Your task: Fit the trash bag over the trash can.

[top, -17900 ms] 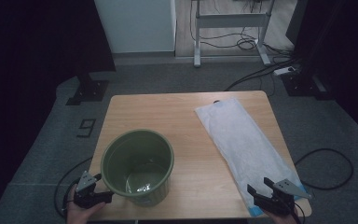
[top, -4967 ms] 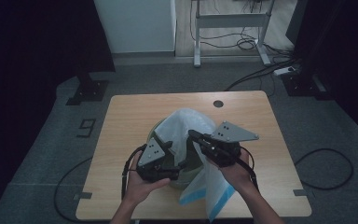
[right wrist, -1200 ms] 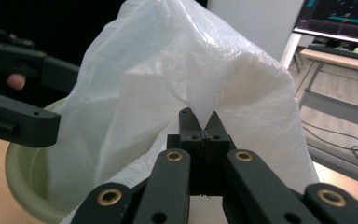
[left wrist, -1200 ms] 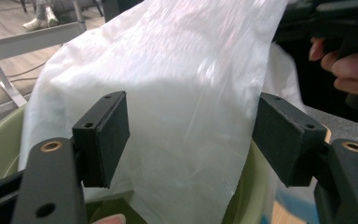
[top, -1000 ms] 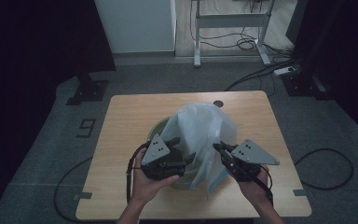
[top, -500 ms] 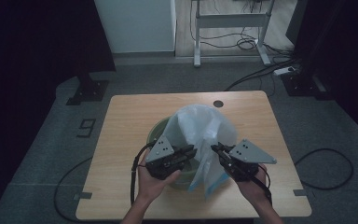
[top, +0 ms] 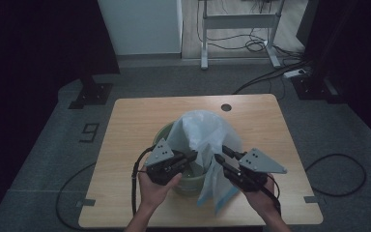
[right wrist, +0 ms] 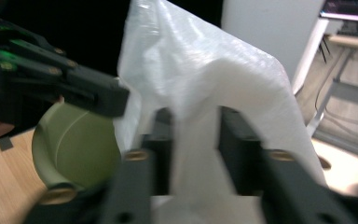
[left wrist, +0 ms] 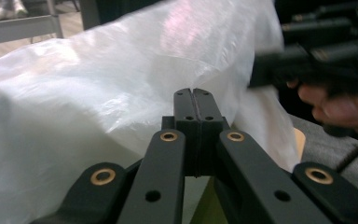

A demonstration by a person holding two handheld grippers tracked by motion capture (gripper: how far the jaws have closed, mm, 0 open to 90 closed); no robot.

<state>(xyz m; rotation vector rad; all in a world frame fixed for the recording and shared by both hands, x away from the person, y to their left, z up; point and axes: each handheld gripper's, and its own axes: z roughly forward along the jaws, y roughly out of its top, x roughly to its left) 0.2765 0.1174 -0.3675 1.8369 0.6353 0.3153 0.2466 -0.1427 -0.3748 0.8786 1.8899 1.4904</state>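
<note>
A white plastic bag [top: 203,133] stands puffed up out of a green bucket [top: 188,182] on the wooden table [top: 135,121]. One flap hangs down the bucket's near side. My left gripper [top: 193,155] reaches in from the left and has just been closing; its jaws [left wrist: 196,95] now meet, pinching the bag's film [left wrist: 98,107]. My right gripper [top: 220,159] comes in from the right and has just been opening. Its jaws [right wrist: 193,116] stand apart with a fold of bag [right wrist: 205,84] loose between them. The bucket's rim [right wrist: 74,144] shows below the left gripper [right wrist: 116,100].
The table has a round cable hole [top: 226,107] at its far edge. Cables trail from both grippers over the near edge to the grey floor. A metal desk frame [top: 236,21] and dark stands sit beyond the table.
The left gripper has slid right to the bag's edge and its jaws have come together. The right gripper's jaws have parted, and the bag has sagged slightly.
</note>
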